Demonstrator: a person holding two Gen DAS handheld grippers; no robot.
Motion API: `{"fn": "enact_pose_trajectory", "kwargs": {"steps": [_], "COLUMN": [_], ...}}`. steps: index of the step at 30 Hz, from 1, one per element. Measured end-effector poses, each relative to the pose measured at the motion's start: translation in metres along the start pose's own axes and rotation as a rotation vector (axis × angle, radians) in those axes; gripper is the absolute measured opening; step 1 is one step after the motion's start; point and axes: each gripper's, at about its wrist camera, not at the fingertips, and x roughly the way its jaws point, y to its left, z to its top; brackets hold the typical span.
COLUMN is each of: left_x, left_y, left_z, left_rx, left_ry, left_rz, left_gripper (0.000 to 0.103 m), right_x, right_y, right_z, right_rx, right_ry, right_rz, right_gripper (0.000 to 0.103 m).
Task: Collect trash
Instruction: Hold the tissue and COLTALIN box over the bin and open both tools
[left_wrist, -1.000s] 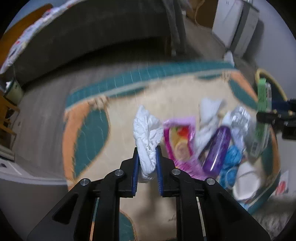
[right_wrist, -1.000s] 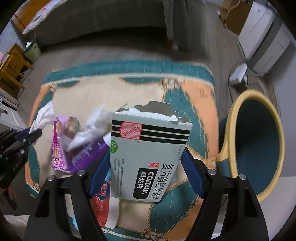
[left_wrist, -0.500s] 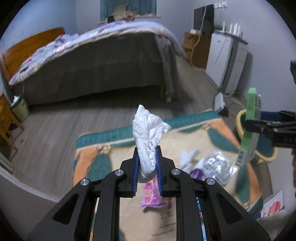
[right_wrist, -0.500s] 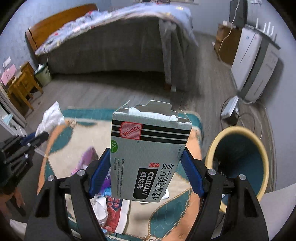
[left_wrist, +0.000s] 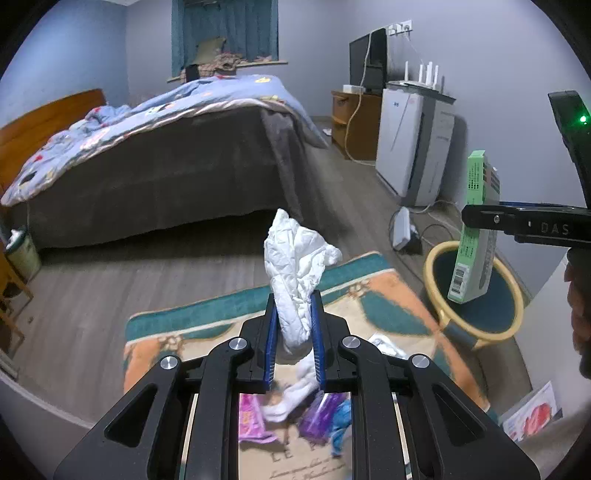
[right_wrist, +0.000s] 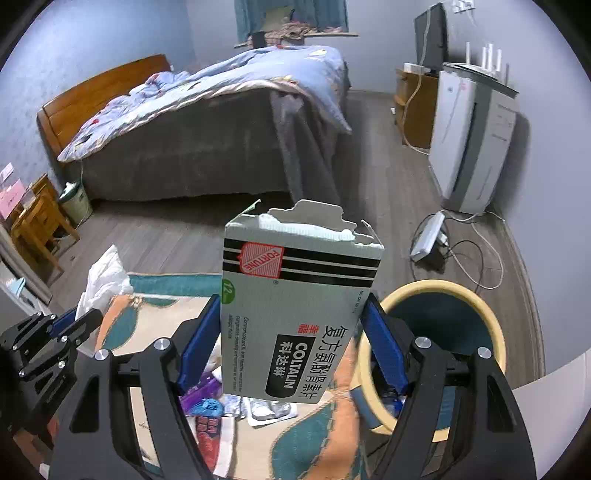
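Note:
My left gripper (left_wrist: 294, 306) is shut on a crumpled white tissue (left_wrist: 295, 269), held up above the rug; it also shows in the right wrist view (right_wrist: 105, 280). My right gripper (right_wrist: 291, 317) is shut on an opened grey-green medicine box (right_wrist: 295, 314), which shows edge-on in the left wrist view (left_wrist: 474, 229), above the yellow-rimmed bin (left_wrist: 476, 328) with a dark teal inside (right_wrist: 443, 321). More trash lies on the patterned rug (left_wrist: 369, 295) below: a pink wrapper (left_wrist: 251, 421), a purple packet (left_wrist: 319, 417), a blister pack (right_wrist: 269, 408).
A bed with a blue quilt (left_wrist: 155, 147) stands behind the rug. A white air purifier (left_wrist: 413, 147), a power strip with cables (right_wrist: 428, 236) and a wooden cabinet (left_wrist: 351, 122) are at the right. A small waste basket (right_wrist: 75, 201) and wooden furniture (right_wrist: 33, 225) stand left.
Both grippers have risen and tilted up from the rug with the tissue and the box in them. The box now hangs nearer the bin. The room has come into view.

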Motion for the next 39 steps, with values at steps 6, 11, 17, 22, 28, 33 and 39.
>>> {"fn": "enact_pose_trajectory", "kwargs": {"steps": [6, 11, 17, 22, 28, 33, 39], "left_x": [0.005, 0.012, 0.021, 0.028, 0.036, 0.041, 0.049], "left_y": [-0.023, -0.046, -0.074, -0.091, -0.114, -0.131, -0.150], "left_z": [0.009, 0.013, 0.016, 0.020, 0.023, 0.024, 0.023], "left_rx": [0.021, 0.050, 0.089, 0.106, 0.130, 0.153, 0.173], "left_ry": [-0.015, -0.020, -0.018, -0.015, -0.014, -0.009, 0.005], "left_rz": [-0.022, -0.042, -0.059, -0.076, -0.098, -0.115, -0.140], "left_gripper": [0.018, 0.018, 0.018, 0.018, 0.018, 0.018, 0.018], "right_x": [-0.004, -0.006, -0.007, -0.008, -0.004, 0.001, 0.010], "right_y": [-0.031, -0.055, -0.086, -0.111, -0.139, -0.157, -0.177], "right_z": [-0.002, -0.006, -0.008, -0.010, -0.013, -0.019, -0.025], "right_rx": [0.032, 0.056, 0.101, 0.133, 0.176, 0.208, 0.232], "right_ry": [-0.009, -0.010, -0.013, -0.014, -0.005, 0.012, 0.038], "right_rz": [-0.025, -0.057, -0.083, -0.108, -0.141, -0.171, -0.206], "right_gripper": [0.074, 0.074, 0.074, 0.074, 0.074, 0.074, 0.074]}}
